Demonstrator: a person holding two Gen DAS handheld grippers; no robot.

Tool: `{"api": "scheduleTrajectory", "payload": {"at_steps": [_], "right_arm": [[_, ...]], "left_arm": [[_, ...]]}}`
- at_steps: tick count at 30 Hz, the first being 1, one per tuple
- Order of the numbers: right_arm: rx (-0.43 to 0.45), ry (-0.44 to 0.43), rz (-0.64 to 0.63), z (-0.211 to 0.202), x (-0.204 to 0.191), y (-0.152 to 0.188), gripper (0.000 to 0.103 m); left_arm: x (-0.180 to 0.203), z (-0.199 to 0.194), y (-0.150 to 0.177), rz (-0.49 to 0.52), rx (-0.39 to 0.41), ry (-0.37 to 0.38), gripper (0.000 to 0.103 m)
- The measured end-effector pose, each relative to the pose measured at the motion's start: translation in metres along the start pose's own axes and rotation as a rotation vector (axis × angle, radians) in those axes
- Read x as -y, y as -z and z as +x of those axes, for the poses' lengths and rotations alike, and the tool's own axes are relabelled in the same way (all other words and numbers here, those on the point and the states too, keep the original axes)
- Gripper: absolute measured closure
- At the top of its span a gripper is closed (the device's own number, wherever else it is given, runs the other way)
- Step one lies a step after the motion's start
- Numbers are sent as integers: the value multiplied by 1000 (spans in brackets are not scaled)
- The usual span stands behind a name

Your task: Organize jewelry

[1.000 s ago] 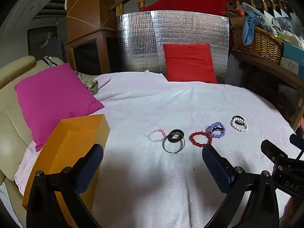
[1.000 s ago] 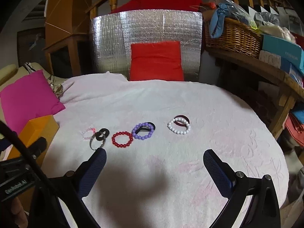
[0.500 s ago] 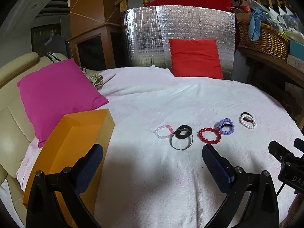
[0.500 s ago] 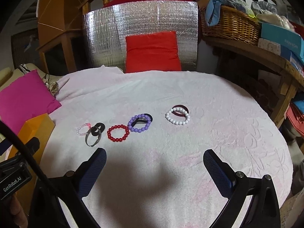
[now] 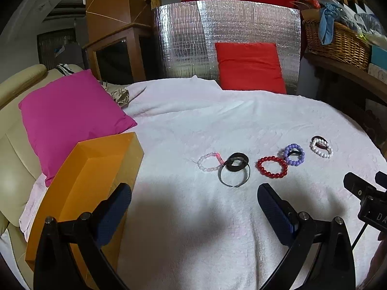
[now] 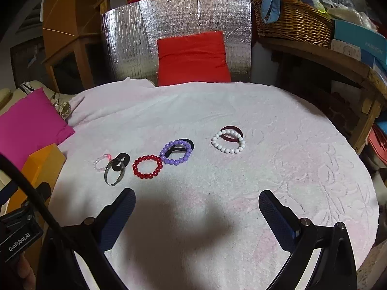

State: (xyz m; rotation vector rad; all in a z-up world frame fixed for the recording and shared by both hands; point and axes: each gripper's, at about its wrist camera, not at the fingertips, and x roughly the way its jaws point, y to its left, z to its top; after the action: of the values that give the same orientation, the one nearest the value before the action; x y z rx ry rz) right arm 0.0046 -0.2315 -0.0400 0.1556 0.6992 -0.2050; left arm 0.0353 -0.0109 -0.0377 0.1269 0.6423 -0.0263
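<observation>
Bracelets lie in a row on the white towel-covered worktop (image 6: 266, 120): pink bead bracelet (image 5: 209, 161), metal bangle (image 5: 234, 176), red bead bracelet (image 6: 147, 166), purple bead bracelet (image 6: 176, 151), white bead bracelet (image 6: 228, 142). An orange box (image 5: 96, 169) sits at the left edge. Left gripper (image 5: 193, 207) and right gripper (image 6: 197, 211) hover with fingers spread apart, holding nothing.

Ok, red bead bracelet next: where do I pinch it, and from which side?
Come from above with the open right hand-held gripper and pinch the near arc of the red bead bracelet, one finger inside the loop. It lies flat, and that arc faces bare cloth.
</observation>
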Motion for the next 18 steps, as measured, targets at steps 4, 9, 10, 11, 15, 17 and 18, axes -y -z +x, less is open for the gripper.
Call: {"api": "scheduleTrajectory", "payload": {"at_steps": [4,9,10,11,15,17,18], "right_arm": [[-10,-7,6,6,-1,-2,0],[-26,-10,7,12,-1,-2,0],[-28,-8,5,13,-1,-2,0],[-31,-7,3,14,-2,-2,0],[-42,-13,4,19,2,-4,0],[-49,-23,18,23,7,-6,0],[-52,-32,29,26,11,-7,0]], "left_arm": [[-2,6,1,-4,-8,4,0],[-3,12,2,-21,-6,12,0],[-4,13,2,-20,-9,13,0],[-5,15,2,-20,-12,13,0],[-10,24,1,-31,-36,29,0],[-15,34,0,-51,-66,55,0],[-17,40,0,-58,-84,64,0]]}}
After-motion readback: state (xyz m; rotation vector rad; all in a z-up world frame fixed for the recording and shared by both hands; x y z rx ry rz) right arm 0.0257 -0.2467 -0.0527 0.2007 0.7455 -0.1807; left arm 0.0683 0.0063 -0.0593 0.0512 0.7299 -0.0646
